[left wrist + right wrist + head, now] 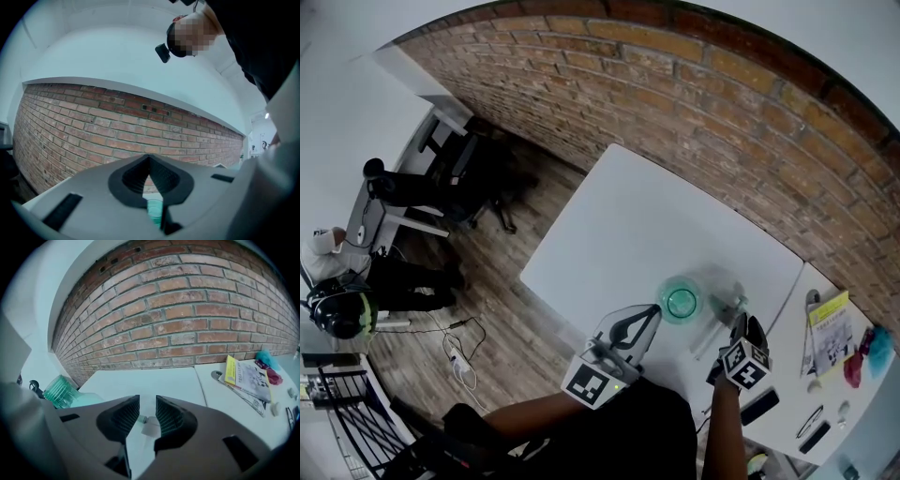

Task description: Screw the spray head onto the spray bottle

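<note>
Step in hand: you are fetching the spray head (146,422). It is not yet on the spray bottle (680,300), so no threading has begun.
Spray head: it lies on the white surface (637,216), just beside the bottle on your right.
Spray bottle: the teal bottle stands near the front of the surface, its mouth bare, at the tip of your left tongs (149,160).
Left tongs: clenched fully together. A strip of teal shows in the gap under their tips; I cannot tell whether they truly pinch the bottle.
Right tongs (147,404): partly apart and angled down over the spray head, which sits in the gap untouched by either pad.
Next move, as I judge it: bring your right tongs down round the head, close on it, lift, and line its collar up with the bottle mouth before turning.
</note>
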The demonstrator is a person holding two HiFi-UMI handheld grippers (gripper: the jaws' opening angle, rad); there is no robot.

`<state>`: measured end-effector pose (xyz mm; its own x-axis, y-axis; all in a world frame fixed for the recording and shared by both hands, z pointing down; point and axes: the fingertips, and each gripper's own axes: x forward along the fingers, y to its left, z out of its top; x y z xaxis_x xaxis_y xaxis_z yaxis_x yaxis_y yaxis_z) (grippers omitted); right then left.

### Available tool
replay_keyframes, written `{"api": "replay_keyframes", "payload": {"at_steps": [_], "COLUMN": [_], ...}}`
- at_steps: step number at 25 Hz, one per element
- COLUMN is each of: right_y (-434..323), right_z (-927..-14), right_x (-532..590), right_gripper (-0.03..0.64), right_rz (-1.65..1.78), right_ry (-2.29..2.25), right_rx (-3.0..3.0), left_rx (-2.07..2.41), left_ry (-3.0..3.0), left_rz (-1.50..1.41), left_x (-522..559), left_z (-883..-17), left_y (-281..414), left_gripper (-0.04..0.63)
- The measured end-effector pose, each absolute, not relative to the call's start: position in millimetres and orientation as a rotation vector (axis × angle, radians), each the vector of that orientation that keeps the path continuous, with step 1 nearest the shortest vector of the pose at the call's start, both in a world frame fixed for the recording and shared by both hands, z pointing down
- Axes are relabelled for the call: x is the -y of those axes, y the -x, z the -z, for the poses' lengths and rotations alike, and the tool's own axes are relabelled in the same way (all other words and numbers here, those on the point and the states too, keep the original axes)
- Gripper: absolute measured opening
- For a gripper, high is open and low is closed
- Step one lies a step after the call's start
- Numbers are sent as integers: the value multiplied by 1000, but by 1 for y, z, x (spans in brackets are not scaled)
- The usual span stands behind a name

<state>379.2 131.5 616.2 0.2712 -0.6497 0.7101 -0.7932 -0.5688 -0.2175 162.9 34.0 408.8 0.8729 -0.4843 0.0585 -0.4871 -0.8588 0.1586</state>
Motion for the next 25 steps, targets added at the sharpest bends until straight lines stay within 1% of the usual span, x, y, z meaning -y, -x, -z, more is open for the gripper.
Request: {"api": "replay_keyframes", "payload": {"at_steps": [8,25], "right_y": [-386,-396], "right_z": [-651,-699], "right_x": [-126,-120], "right_gripper": [106,107], "right_rz": [-1390,-1480], "right_ry": [-2340,-2237], "right_rx": [1287,1214], "left_rx": [767,824], "left_ry": [-2849,-2815], "left_rz": [-64,-91], "left_x": [-25,-19], "left_z": [-417,-425], "left_y": [-165,-157], "left_gripper": [0,0]}}
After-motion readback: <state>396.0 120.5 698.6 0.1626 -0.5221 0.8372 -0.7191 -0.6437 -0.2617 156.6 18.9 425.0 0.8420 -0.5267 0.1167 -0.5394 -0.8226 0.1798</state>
